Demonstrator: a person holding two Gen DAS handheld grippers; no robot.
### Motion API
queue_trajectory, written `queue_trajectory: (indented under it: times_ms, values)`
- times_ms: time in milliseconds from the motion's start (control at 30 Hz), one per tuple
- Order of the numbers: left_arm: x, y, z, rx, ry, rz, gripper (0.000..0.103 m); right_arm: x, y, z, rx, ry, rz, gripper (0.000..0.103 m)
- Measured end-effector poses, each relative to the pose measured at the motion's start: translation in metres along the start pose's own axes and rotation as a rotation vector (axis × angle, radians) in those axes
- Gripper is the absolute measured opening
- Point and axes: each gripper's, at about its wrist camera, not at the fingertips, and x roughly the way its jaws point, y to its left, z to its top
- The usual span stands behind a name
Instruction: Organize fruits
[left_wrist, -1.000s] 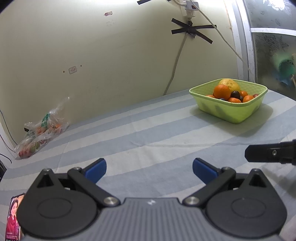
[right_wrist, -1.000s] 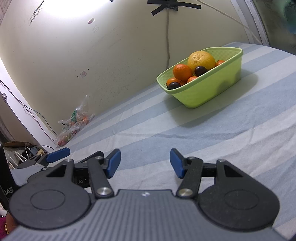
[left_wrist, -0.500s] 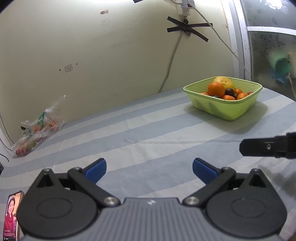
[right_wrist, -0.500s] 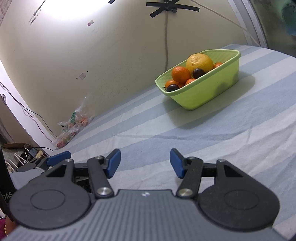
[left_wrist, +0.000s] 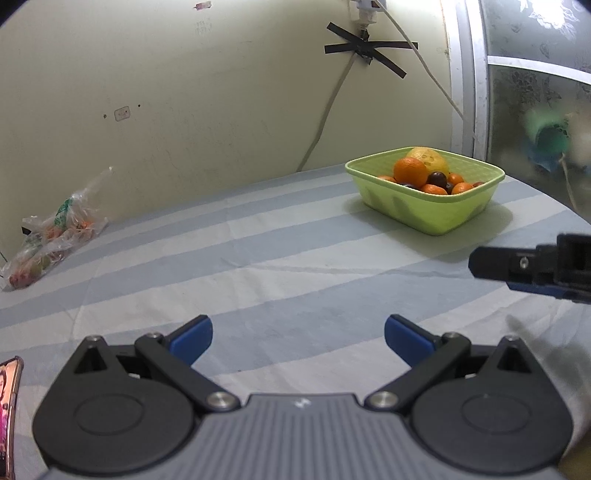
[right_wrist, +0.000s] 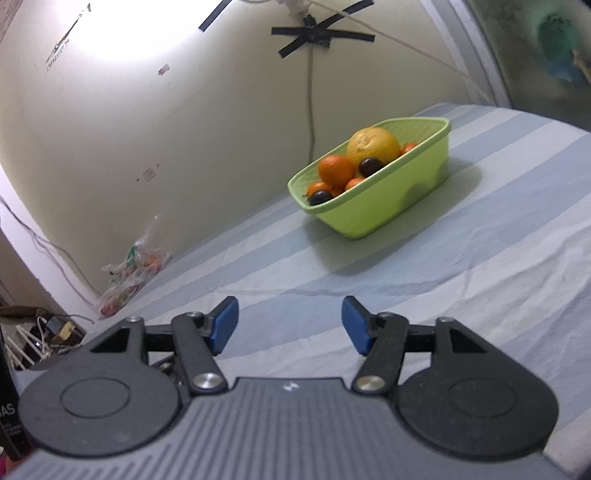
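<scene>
A lime-green basket (left_wrist: 436, 216) (right_wrist: 388, 206) stands at the far right of the striped bed sheet. It holds a large yellow fruit (right_wrist: 373, 142), an orange (left_wrist: 410, 171) (right_wrist: 336, 170), small tangerines and dark plums (right_wrist: 369, 166). My left gripper (left_wrist: 297, 338) is open and empty, low over the sheet, well short of the basket. My right gripper (right_wrist: 290, 325) also has nothing between its blue pads, and its jaws are opening. One of its fingers (left_wrist: 517, 264) reaches in from the right edge of the left wrist view.
A clear plastic bag of fruit (left_wrist: 51, 236) (right_wrist: 129, 280) lies by the wall at the far left. A cable (left_wrist: 325, 122) runs down the wall behind the basket. A phone (left_wrist: 7, 406) lies at the lower left. Clutter and wires (right_wrist: 44, 336) sit beyond the bed's left edge.
Both views have tilted slightly, so the basket sits a little differently in each. The right gripper's blue pads stand farther apart than before. The left gripper's jaws are unchanged.
</scene>
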Motion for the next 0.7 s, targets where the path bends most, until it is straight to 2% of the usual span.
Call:
queue_trajectory:
  times_ms: [300, 533, 700]
  values:
    - [0.0003, -0.0005, -0.0002, -0.025, 0.018, -0.004, 0.103, -0.0015, -0.0064, 0.0017, 0.023, -0.03, -0.042, 0.075]
    - [0.0019, -0.0008, -0.0001, -0.038, 0.037, -0.01, 0.103, -0.0008, -0.0071, 0.0014, 0.02, -0.032, -0.047, 0.076]
    - [0.0069, -0.0045, -0.002, -0.026, 0.084, 0.01, 0.103, -0.0004, -0.0079, 0.0015, 0.019, -0.033, -0.047, 0.077]
